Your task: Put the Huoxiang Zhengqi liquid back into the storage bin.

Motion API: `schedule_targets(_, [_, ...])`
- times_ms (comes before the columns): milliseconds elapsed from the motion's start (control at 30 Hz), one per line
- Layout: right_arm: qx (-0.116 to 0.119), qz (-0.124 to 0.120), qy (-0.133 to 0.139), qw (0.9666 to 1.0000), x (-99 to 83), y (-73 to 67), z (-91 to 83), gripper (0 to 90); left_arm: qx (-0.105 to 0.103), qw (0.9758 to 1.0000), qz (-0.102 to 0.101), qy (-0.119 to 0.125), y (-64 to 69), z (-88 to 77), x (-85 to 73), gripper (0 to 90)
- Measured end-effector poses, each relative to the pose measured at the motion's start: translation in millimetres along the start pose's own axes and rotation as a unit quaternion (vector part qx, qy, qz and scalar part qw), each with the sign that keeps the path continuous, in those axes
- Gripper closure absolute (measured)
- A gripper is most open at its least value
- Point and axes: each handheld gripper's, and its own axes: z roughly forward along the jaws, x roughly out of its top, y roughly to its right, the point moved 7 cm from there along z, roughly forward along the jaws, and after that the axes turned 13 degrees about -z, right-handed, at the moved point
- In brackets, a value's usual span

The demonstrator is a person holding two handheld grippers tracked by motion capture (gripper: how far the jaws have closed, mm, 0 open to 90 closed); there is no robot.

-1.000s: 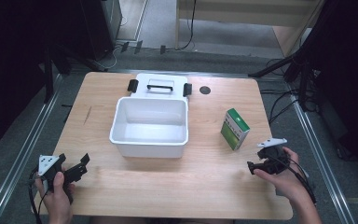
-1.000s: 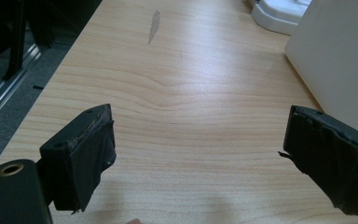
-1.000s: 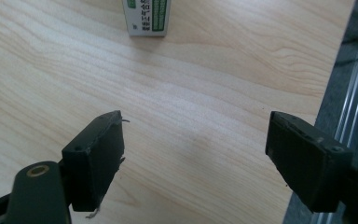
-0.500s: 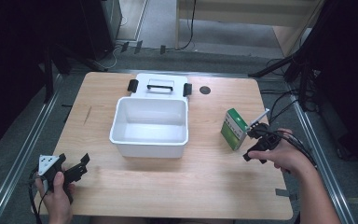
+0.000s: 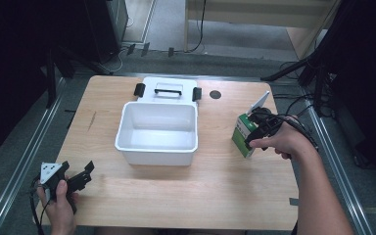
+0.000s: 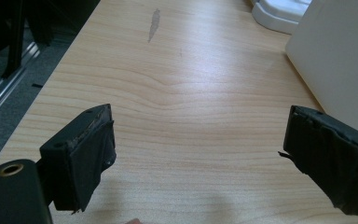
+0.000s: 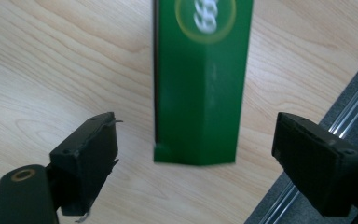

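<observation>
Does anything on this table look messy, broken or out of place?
Nothing spilled or broken. The only blemish is a dark streak on the wooden table, left of the empty white bin. The green box stands upright.

Left tongs low and gaping at near left; right tongs agape, extended forward.

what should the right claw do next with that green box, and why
Probably ease the right claw down around the green box, then close. Its jaws stand open with gaps on both sides, directly over the box, pads not touching. The white bin beside it sits open.
</observation>
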Motion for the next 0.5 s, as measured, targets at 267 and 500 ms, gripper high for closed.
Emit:
schedule_targets(267, [0.012, 0.008, 0.013, 0.9998, 20.1, 3.8, -2.3, 29.1, 0.000, 1.0000, 0.001, -0.001, -0.2, 0.1, 0.1, 9.5])
schedule_targets(500, [0.017, 0.028, 0.025, 0.9992, 35.9, 9.3, -0.1, 35.2, -0.001, 1.0000, -0.001, 0.001, 0.0, 0.4, 0.1, 9.5])
